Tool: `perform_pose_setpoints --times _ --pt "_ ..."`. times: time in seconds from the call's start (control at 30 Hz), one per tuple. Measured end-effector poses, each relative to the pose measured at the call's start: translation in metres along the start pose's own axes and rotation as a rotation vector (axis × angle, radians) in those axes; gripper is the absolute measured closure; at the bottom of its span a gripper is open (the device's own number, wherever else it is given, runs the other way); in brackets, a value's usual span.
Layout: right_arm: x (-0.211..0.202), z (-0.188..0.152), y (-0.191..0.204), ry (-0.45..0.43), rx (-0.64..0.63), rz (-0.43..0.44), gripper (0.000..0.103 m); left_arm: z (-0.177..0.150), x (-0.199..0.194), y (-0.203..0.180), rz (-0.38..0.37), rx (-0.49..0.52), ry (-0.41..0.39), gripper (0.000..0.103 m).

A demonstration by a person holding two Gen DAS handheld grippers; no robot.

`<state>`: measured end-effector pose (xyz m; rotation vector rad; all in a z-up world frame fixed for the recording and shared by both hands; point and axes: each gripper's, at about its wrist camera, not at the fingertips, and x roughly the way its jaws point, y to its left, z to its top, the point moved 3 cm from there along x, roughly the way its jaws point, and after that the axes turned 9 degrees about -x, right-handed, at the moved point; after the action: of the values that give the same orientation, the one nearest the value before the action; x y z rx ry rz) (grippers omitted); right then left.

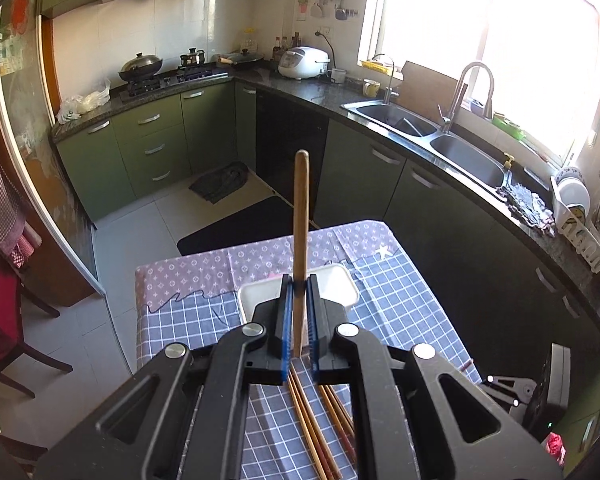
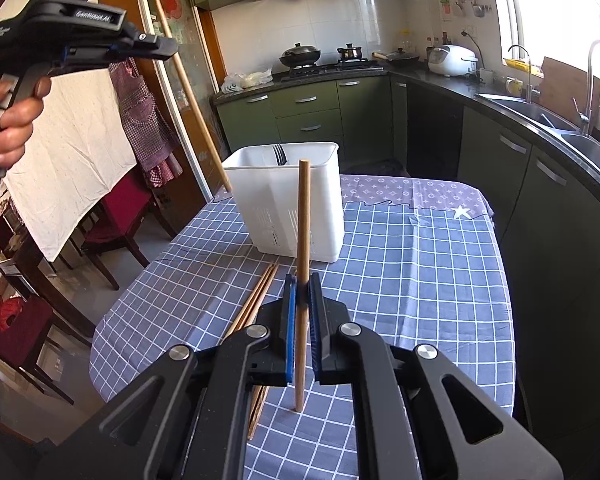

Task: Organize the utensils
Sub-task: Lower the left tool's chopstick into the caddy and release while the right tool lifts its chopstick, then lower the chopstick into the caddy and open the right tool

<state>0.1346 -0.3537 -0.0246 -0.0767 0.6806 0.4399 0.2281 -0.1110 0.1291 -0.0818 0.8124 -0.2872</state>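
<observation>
My left gripper (image 1: pixel 299 282) is shut on a wooden chopstick (image 1: pixel 301 216) that stands upright above the white utensil holder (image 1: pixel 340 280). In the right wrist view the left gripper (image 2: pixel 168 46) is high at the left, its chopstick (image 2: pixel 188 92) slanting down towards the white holder (image 2: pixel 288 208). My right gripper (image 2: pixel 302 280) is shut on another upright chopstick (image 2: pixel 303 224), in front of the holder. Dark forks (image 2: pixel 279 155) stand in the holder. Several loose chopsticks lie on the checked tablecloth (image 2: pixel 256 300), also under the left gripper (image 1: pixel 320 428).
The table (image 2: pixel 420 280) has a blue checked cloth with a purple strip at the far end. Green cabinets, a stove (image 1: pixel 172 76) and a double sink (image 1: pixel 428 128) line the kitchen behind. Dark chairs (image 2: pixel 112 216) stand left of the table.
</observation>
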Motion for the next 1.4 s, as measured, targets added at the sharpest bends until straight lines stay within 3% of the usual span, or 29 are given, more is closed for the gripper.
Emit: perform_pose_setpoints --times 0.17,0.27,0.47,0.57,0.63,0.83,0.97,1.17,1.27,1.4 --pt "0.0 -0.002 -0.001 -0.003 -0.005 0.009 0.096 0.027 0.01 0.0 0.033 -0.022 -0.052 0.096" --pt "-0.001 -0.003 -0.002 -0.003 -0.003 0.012 0.096 0.033 0.03 0.002 0.056 -0.03 -0.044 0.096" --pt "0.001 0.0 -0.004 0.004 0.003 0.019 0.096 0.019 0.083 0.011 0.092 -0.033 0.073 0.096" --pt "0.001 0.005 -0.005 0.0 0.0 0.018 0.096 0.005 0.103 0.016 0.101 -0.026 0.126 0.084" --pt "0.0 0.011 -0.005 -0.008 0.006 0.023 0.096 -0.004 0.108 0.018 0.101 -0.022 0.142 0.081" --pt "-0.015 0.054 -0.011 -0.088 0.017 0.025 0.096 -0.009 0.083 0.024 0.059 -0.037 0.091 0.081" --pt "-0.028 0.102 -0.021 -0.207 0.051 0.039 0.096 -0.014 0.052 0.03 0.051 -0.047 0.025 0.073" --pt "-0.026 0.169 -0.039 -0.355 0.107 0.0 0.096 -0.04 0.016 0.041 0.036 -0.045 0.004 0.073" --pt "-0.005 0.187 -0.044 -0.353 0.113 -0.049 0.096 -0.056 0.005 0.046 0.028 -0.042 0.013 0.073" --pt "0.038 0.187 -0.044 -0.256 0.114 -0.069 0.096 -0.075 -0.002 0.052 0.016 -0.042 0.035 0.073"
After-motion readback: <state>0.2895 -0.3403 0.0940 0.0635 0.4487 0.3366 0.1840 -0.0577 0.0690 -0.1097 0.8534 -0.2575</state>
